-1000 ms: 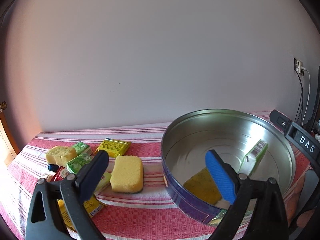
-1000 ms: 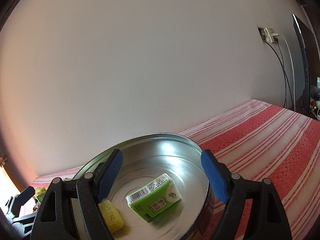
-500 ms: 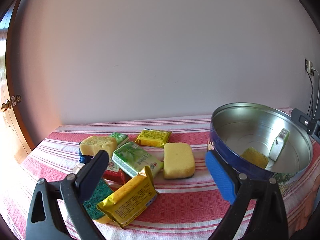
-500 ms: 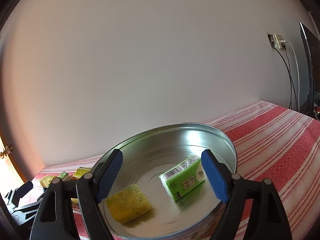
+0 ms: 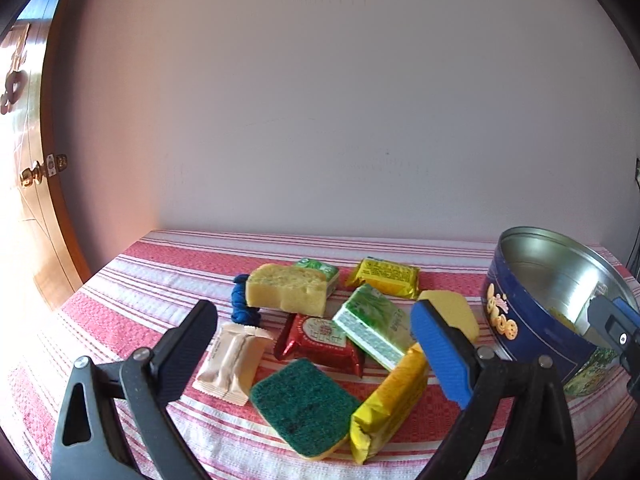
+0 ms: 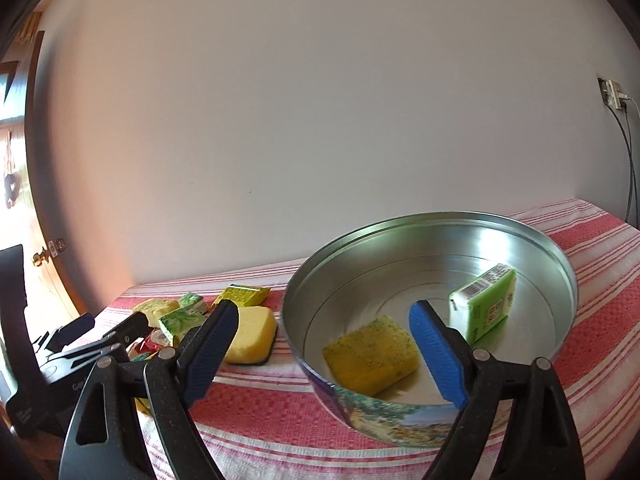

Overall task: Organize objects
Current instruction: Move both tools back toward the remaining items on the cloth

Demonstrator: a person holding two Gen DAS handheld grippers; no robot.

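Striped cloth [image 5: 160, 280], red and white, covering the table.

One round tin [image 6: 432, 408], blue outside with printed pictures, right of the pile. It holds two items: one yellow sponge [image 6: 372, 354] lying flat at the near left, and one green packet [image 6: 482, 306] tilted against the far right wall.

Loose pile on the cloth, left of the tin:
- Sponges, three: one ragged yellow [image 5: 286, 290] at the far side, one smooth yellow [image 5: 452, 308] nearest the tin, one lying green side up [image 5: 304, 404] at the near edge.
- Green packets, two [image 5: 374, 326] [image 5: 316, 270].
- Yellow packets, two [image 5: 384, 276] [image 5: 390, 400].
- Red packet, one [image 5: 320, 338].
- Beige packet, one [image 5: 232, 356].
- Blue twisted item, one [image 5: 242, 304].

Left gripper [image 5: 314, 344]: jaws wide, nothing between them, over the pile.

Right gripper [image 6: 320, 344]: jaws wide and just opened further, empty, straddling the tin's near left rim.
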